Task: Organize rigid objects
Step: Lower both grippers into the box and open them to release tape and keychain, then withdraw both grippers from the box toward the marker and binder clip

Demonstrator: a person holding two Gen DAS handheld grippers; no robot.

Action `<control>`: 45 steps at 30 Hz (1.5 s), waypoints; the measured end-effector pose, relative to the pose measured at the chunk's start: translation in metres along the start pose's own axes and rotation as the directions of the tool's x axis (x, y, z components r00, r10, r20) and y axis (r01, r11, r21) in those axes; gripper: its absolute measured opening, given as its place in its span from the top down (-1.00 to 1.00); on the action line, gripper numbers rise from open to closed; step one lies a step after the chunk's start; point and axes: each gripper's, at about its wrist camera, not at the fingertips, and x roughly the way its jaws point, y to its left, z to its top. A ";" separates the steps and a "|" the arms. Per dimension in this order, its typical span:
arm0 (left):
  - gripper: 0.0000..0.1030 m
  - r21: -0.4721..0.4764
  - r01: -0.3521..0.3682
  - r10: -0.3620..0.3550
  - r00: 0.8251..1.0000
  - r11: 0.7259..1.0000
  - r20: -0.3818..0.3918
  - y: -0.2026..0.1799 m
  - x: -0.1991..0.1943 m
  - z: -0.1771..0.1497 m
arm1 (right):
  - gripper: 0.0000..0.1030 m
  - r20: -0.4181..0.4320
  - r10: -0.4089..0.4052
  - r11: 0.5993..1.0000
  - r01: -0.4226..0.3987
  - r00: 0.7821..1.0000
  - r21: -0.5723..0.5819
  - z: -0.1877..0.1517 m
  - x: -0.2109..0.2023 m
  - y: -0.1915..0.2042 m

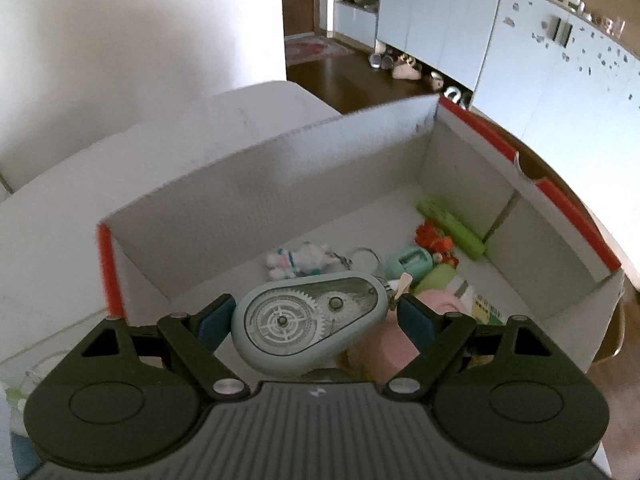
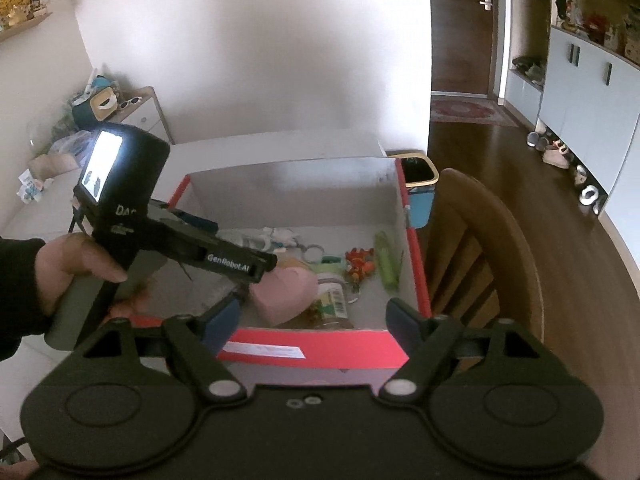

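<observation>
While sorting continues, box [image 1: 280,184]: several items already inside, beyond the fingers.
Left gripper [image 1: 316,316]: clasps correction-tape dispenser [image 1: 308,320], undelivered.
Right gripper [image 2: 316,314]: spread, empty.

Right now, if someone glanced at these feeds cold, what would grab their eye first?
Probably the pale blue correction tape dispenser with see-through gears, sitting between the left gripper's fingers above the red-edged cardboard box. Next, the clutter on the box floor: a pink object, a green tube by the far wall, an orange figure. The right gripper hangs empty at the box's near edge.
</observation>
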 end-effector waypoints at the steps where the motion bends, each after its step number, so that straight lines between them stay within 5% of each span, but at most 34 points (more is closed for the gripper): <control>1: -0.84 0.006 0.008 -0.008 1.000 1.000 -0.008 -0.002 0.001 -0.001 | -0.56 0.001 0.001 1.000 -0.001 1.000 0.002 0.000 0.000 -0.001; 4: -0.99 0.031 0.033 -0.034 0.999 0.999 0.008 -0.005 -0.002 0.000 | -0.56 0.004 0.007 1.000 -0.007 1.000 0.001 0.001 -0.001 -0.002; 17: -0.99 0.024 0.009 -0.012 0.995 1.000 0.103 0.008 -0.064 -0.006 | -0.58 0.019 0.064 0.996 -0.062 0.998 -0.057 0.014 -0.005 0.023; 33: -0.99 -0.084 0.015 0.004 0.974 0.996 0.226 0.094 -0.160 -0.052 | -0.61 0.023 0.144 0.985 -0.141 0.989 -0.104 0.028 0.000 0.109; 45: -0.99 -0.065 0.006 0.011 0.965 0.998 0.264 0.177 -0.198 -0.106 | -0.61 0.022 0.147 0.985 -0.144 0.989 -0.099 0.029 0.020 0.189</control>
